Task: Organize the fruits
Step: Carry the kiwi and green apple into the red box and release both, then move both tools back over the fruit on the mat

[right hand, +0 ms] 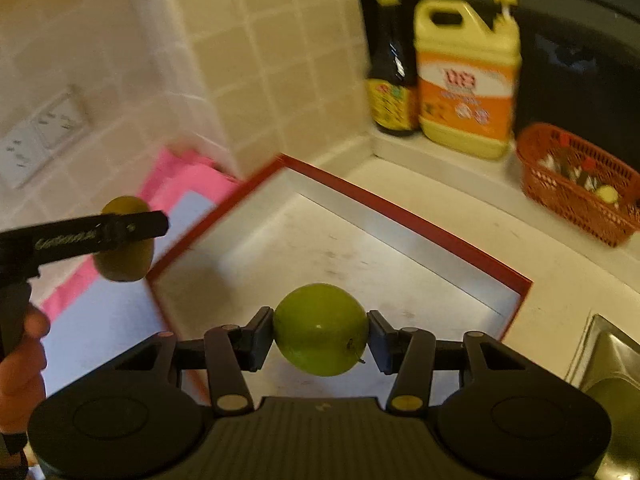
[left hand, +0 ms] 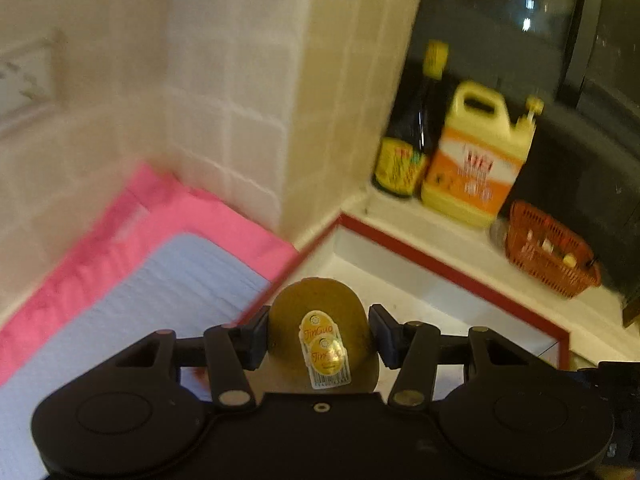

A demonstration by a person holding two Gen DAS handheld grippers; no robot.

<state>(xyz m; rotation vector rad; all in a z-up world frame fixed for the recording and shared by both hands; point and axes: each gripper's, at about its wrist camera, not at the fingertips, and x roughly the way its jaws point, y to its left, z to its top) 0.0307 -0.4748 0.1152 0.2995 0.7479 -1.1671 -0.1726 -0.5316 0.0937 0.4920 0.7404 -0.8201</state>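
Left tool (left hand: pixel 318 338): squeezing a brown fuzzy kiwi with two yellow stickers (left hand: pixel 320 320), held up in the air.
Right tool (right hand: pixel 320 334): squeezing a round shiny green apple (right hand: pixel 320 330), also in the air.
Box: a shallow white box with a red rim (right hand: pixel 404 216) sits on the pale counter (right hand: pixel 440 188).
Which way: the apple hangs right over the box floor. The kiwi is by the box's left edge, over the pink and blue cloths (left hand: pixel 160 272).
Nearer: the right tool, I think. It only needs to go down.

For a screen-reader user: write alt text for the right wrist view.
The right tool grips a green apple above a red-rimmed white tray. At left, the left tool holds a kiwi.
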